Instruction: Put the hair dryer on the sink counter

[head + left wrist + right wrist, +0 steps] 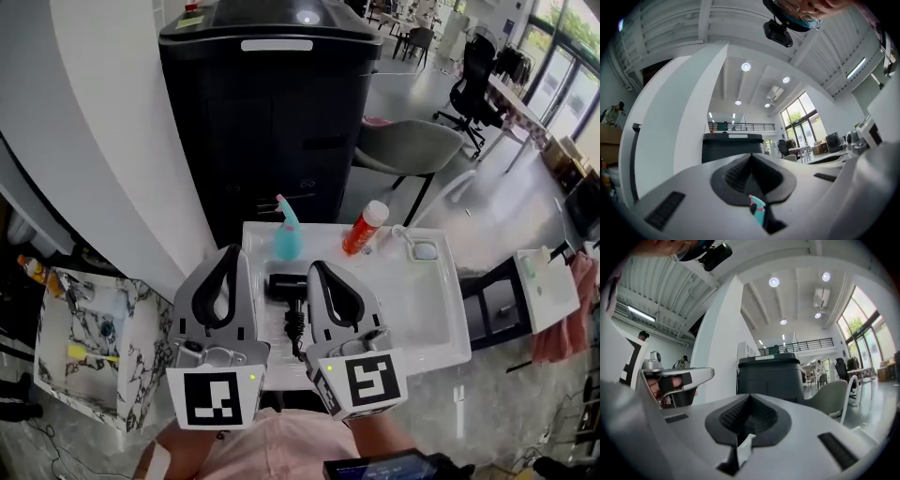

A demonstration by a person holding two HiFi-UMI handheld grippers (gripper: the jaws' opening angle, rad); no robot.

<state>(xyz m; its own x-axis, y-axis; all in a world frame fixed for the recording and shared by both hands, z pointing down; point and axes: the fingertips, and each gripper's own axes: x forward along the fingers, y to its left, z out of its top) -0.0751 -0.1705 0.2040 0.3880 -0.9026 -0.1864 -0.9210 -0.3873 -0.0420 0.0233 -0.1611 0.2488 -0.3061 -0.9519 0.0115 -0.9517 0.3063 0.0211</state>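
Note:
The black hair dryer [284, 286] lies on the white sink counter [375, 281], its black cord [296, 330] trailing toward me. In the head view it shows between my two grippers, which are held close to my body, above the counter's near edge. My left gripper [229, 253] is shut with nothing in its jaws; its pads [751, 159] meet in the left gripper view. My right gripper [317, 267] is also shut and empty, with its jaws closed together [750, 398] in the right gripper view. Neither gripper touches the dryer.
A teal spray bottle [287, 230] and an orange bottle [364, 228] stand at the counter's back edge. The basin drain [424, 249] is at the right. A tall black cabinet [272, 103] stands behind, a grey chair [405, 148] beside it, and a marble side table [86, 342] at the left.

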